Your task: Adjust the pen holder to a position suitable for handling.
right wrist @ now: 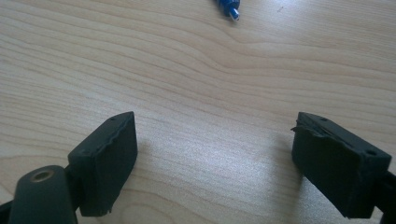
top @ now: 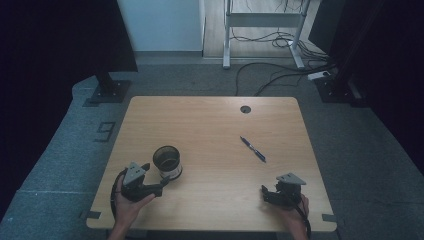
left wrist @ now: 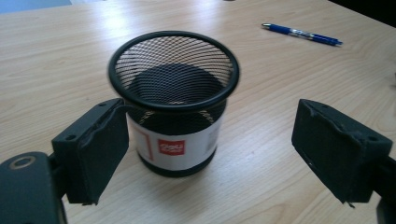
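A black mesh pen cup (top: 167, 161) with a white label stands upright near the table's front left. My left gripper (top: 156, 175) is level with it, just in front. In the left gripper view the cup (left wrist: 175, 93) sits between the wide-apart jaws of my left gripper (left wrist: 210, 149); the left pad (left wrist: 100, 149) is close to its side and the right pad stands well clear. A blue pen (top: 252, 149) lies right of centre. At the front right my right gripper (top: 265, 192) rests open, with bare wood between the jaws in its own view (right wrist: 215, 158) and the pen's tip (right wrist: 229, 9) beyond.
The wooden table (top: 215, 115) has a round cable hole (top: 245, 109) near its far edge. Beyond the table are grey carpet, a white desk frame (top: 262, 20) and loose cables (top: 280, 70). Dark stands rise at both far corners.
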Motion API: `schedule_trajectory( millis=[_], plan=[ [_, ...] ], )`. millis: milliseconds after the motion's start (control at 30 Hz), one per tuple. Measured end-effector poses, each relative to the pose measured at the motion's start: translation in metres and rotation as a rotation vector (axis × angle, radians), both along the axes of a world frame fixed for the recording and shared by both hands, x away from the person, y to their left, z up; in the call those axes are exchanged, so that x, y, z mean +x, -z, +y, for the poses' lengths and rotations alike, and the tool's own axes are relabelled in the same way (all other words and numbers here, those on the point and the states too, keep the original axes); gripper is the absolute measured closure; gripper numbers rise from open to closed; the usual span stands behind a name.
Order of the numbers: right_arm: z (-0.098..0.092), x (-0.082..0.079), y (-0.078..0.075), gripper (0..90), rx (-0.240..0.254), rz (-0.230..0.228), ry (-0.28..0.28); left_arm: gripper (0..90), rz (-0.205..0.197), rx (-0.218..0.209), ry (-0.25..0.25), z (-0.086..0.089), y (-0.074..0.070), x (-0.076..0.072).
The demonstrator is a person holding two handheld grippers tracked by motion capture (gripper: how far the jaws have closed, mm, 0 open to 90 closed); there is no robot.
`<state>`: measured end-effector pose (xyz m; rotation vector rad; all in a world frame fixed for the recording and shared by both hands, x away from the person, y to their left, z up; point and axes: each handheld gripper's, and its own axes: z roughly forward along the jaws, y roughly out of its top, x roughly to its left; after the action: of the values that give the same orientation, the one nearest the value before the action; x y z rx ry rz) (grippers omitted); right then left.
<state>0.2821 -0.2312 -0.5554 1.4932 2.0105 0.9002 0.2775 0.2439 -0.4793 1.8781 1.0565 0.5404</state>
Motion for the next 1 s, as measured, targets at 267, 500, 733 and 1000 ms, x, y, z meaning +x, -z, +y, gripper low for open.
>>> schedule_trajectory(
  millis=[267,500,733,1000],
  plan=[
    [0.0,0.0,0.0,13.4,0.0,-0.001,0.001,5.8,0.022,0.001,-0.028,0.005,0.007,0.007],
    [0.0,0.0,0.0,13.5,0.0,0.0,0.002,1.6,0.042,0.004,-0.024,0.001,0.012,0.013],
    [0.0,0.0,0.0,13.6,0.001,-0.001,0.003,0.0,0.069,0.031,-0.02,-0.001,0.016,0.028],
    [0.0,0.0,0.0,13.7,0.002,0.0,0.003,0.0,0.078,0.048,-0.02,-0.005,0.015,0.038]
  ],
)
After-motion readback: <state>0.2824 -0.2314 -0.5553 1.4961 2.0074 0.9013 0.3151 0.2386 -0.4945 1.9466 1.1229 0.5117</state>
